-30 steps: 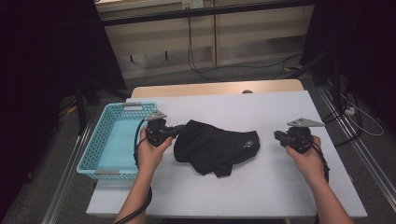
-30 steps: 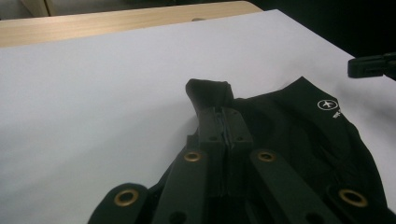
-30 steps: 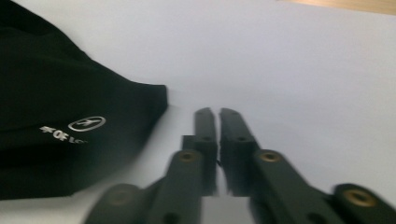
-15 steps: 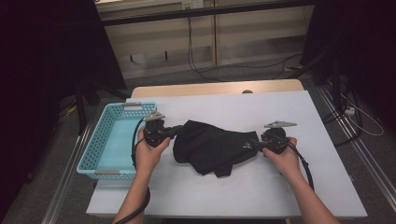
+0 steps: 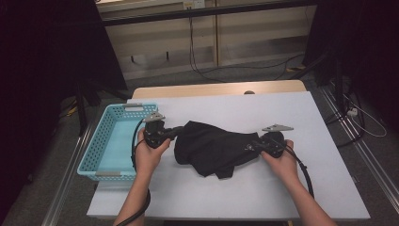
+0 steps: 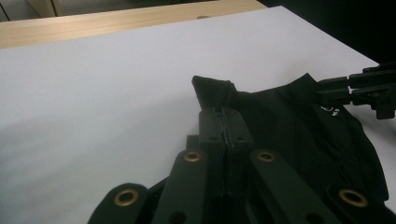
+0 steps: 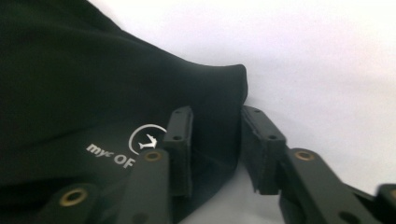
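On the white table [image 5: 301,122] in the high view, the black garment [image 5: 211,148] lies crumpled between the two hands, just right of the blue basket [image 5: 110,141]. Left gripper [image 5: 176,132] is at the cloth's left edge, right gripper [image 5: 251,145] at its right edge, and the basket holds nothing I can make out.

Over to the left gripper view: the jaws sit tight together, pinching a small fold of the garment [image 6: 299,130] at their tips [image 6: 225,128]. Only a thin bit of cloth is caught (a nip more than a bite), so a hard pull could strip it free. The right gripper [image 6: 348,88] shows farther off at the opposite hem.

Now the right gripper view: the jaws have just been closing, yet they stand apart, with the corner of the garment [image 7: 93,70] lying between them [image 7: 217,135] beside the white logo [image 7: 140,142]. I judge the pads are not pressing yet. The risk is right here: if they close this near the corner, the cloth may slide out, or they may catch only one layer. Then a lift would leave the garment hanging from the left pinch alone, sagging, dragging on the table, and missing or snagging the basket's rim.
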Tool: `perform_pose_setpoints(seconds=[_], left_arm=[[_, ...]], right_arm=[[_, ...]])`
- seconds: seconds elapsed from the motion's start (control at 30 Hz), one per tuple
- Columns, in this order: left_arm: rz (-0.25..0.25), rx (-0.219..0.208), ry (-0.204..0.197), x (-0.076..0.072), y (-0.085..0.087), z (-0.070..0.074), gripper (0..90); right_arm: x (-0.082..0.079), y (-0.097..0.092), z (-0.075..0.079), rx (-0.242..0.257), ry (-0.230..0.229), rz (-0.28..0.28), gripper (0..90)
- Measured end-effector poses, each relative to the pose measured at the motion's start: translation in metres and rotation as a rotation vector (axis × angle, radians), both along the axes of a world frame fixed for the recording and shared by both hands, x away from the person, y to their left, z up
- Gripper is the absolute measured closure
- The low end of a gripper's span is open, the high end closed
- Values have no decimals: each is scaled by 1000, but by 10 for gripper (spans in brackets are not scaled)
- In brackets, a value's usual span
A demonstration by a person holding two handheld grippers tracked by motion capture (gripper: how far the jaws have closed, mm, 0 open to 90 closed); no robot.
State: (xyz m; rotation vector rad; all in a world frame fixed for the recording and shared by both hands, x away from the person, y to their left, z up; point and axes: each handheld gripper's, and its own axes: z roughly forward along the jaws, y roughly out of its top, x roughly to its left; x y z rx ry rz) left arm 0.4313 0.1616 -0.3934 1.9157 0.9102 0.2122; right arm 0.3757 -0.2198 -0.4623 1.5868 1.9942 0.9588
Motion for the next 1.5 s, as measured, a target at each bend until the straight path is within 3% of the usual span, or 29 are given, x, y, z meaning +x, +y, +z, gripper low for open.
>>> perform_pose_setpoints(seconds=[0.13, 0.23, 0.33, 0.43, 0.5, 0.8, 0.97, 1.07, 1.17, 1.23, 1.3, 1.43, 1.5], left_arm=[[2, -3, -2, 0, 1, 1, 886], [1, -2, -1, 0, 0, 1, 886], [0, -4, -1, 0, 0, 1, 886], [1, -11, -4, 0, 1, 2, 886], [3, -14, -4, 0, 2, 2, 886], [-7, -59, -6, 0, 2, 3, 887], [2, -80, -2, 2, -1, 2, 886], [18, -65, 20, 4, -4, -5, 880], [32, -39, 55, 9, -8, -20, 869], [58, -3, 67, 12, -10, -29, 795], [91, 48, 43, 13, -14, -33, 535], [104, 64, 41, 13, -22, -36, 362], [108, 95, 32, 14, -25, -38, 353]], right_arm=[[0, 0, -1, 42, 4, 14, 836], [0, -1, -1, 62, 7, 26, 850], [-1, -4, 0, 112, 13, 46, 855], [-3, -7, 7, 115, -36, 52, 857], [-5, -13, 13, 148, -64, 39, 858], [-16, -42, 31, 160, -161, -20, 859], [-22, -49, 38, 173, -202, -16, 858], [-22, -47, 36, 173, -179, -4, 858], [-19, -41, 29, 125, -147, 7, 858], [-16, -36, 24, 105, -125, 16, 857], [-14, -33, 21, 82, -111, 25, 857], [-12, -30, 18, 56, -97, 30, 857], [-12, -32, 18, 51, -89, 22, 857]])
